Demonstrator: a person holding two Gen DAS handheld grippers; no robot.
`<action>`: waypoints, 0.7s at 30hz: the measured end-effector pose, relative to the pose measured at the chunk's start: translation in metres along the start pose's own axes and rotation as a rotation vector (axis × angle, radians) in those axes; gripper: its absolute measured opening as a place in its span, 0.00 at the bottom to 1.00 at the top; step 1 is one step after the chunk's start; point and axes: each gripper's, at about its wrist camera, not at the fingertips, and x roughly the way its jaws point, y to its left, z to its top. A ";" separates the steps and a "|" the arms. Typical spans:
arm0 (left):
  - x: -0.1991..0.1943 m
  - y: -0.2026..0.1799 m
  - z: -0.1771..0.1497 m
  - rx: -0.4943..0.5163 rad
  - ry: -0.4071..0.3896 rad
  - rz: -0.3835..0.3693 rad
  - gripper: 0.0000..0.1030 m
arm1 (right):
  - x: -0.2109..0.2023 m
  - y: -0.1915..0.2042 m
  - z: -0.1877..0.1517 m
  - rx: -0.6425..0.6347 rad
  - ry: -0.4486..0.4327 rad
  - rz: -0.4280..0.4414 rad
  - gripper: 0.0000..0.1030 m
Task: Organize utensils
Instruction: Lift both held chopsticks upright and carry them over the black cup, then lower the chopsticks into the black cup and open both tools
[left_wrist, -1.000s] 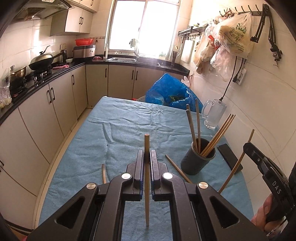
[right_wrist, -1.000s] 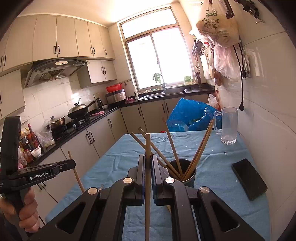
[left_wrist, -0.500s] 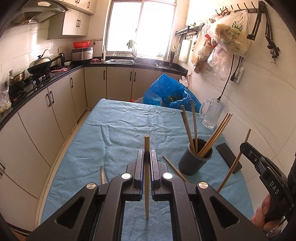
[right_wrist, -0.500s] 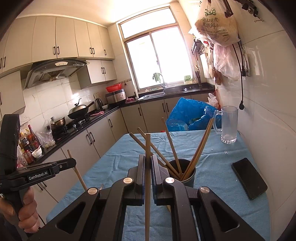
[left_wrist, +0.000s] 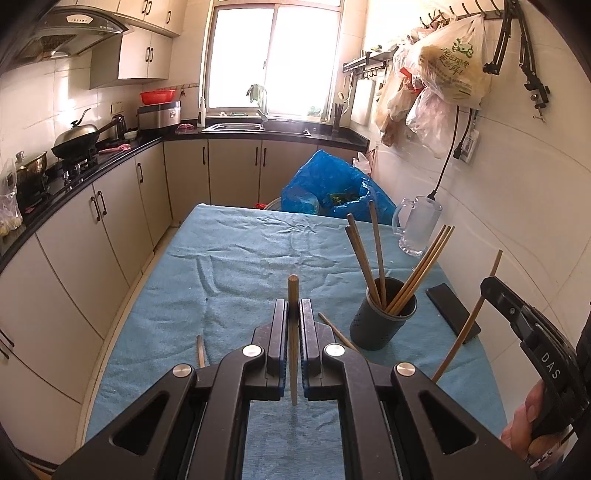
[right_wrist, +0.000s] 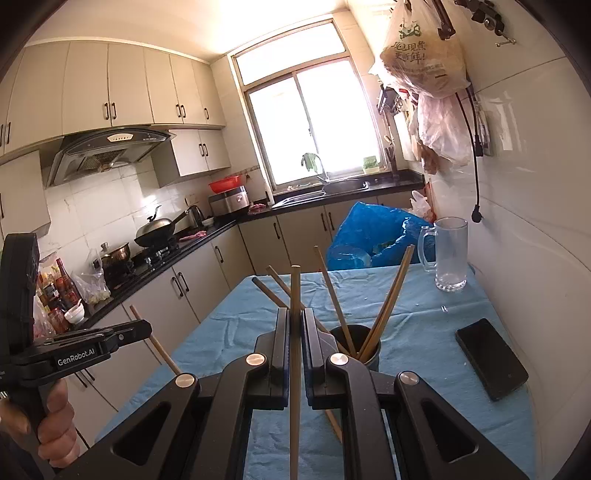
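The blue-clothed surface (left_wrist: 236, 280) carries a dark holder cup (left_wrist: 382, 319) at 2 o'clock of the left hand-held gripper (left_wrist: 293, 325), several chopsticks fanned inside. Each hand-held gripper is clamped on one chopstick: the left one's (left_wrist: 293, 295) and the right one's (right_wrist: 294, 291) held mid-shaft, long axis upright. Judging by looks, they are light, stiff, slick wood; a mid-length pinch suits.

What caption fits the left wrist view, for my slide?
Left tongs grip a chopstick above the blue cloth, beside the cup of chopsticks.
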 end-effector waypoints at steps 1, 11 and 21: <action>0.000 0.000 0.000 0.001 0.001 -0.001 0.05 | -0.001 -0.001 0.000 0.003 -0.001 0.000 0.06; -0.002 -0.007 0.001 0.012 0.001 0.002 0.05 | -0.008 -0.008 0.002 0.027 -0.015 -0.004 0.06; -0.001 -0.022 0.004 0.039 0.001 0.009 0.05 | -0.015 -0.020 0.004 0.043 -0.031 -0.010 0.06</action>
